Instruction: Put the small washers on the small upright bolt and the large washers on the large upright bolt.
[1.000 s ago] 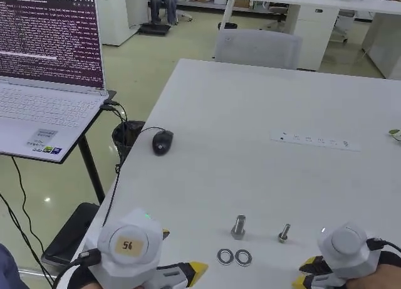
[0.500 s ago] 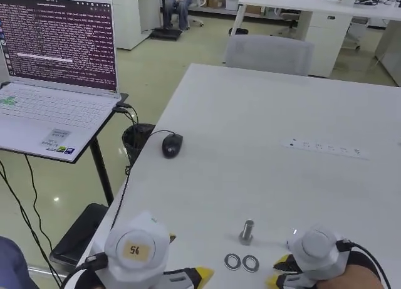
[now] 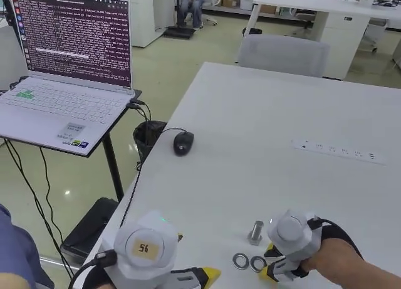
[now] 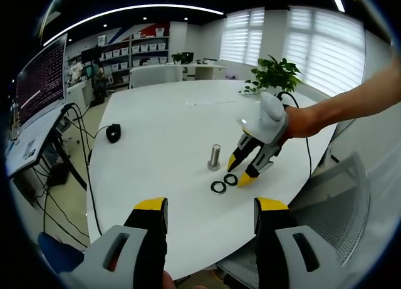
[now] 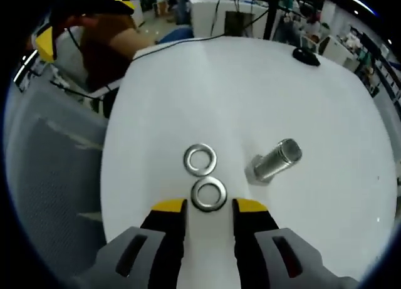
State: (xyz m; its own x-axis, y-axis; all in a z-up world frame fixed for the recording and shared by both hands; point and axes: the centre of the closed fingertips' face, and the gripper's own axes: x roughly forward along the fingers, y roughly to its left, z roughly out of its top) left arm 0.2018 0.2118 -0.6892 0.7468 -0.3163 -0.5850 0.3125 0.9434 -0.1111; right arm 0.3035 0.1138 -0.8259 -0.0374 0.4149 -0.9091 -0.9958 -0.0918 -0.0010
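Two large washers lie side by side near the table's front edge, one [image 3: 240,261] on the left and one [image 3: 257,262] on the right. Just behind them stands the large bolt [image 3: 256,231]. My right gripper [image 3: 268,271] comes in from the right, open, its yellow tips on either side of the nearer washer [image 5: 208,195]. The other washer [image 5: 200,158] and the bolt [image 5: 276,160] lie beyond. My left gripper [image 4: 211,207] is open and holds nothing, back from the washers [image 4: 218,187] at the table's near left corner [image 3: 207,275]. The right gripper hides the small bolt.
A black mouse [image 3: 183,142] with its cable lies at the table's left side. A white power strip [image 3: 338,152] is at the far right. A laptop [image 3: 62,82] on a stand is left of the table, and a grey chair [image 3: 282,54] is behind it.
My right gripper has moved left, past the small bolt, up to the washers, and now covers that bolt. The left gripper stays low at the front left. The head camera has shifted.
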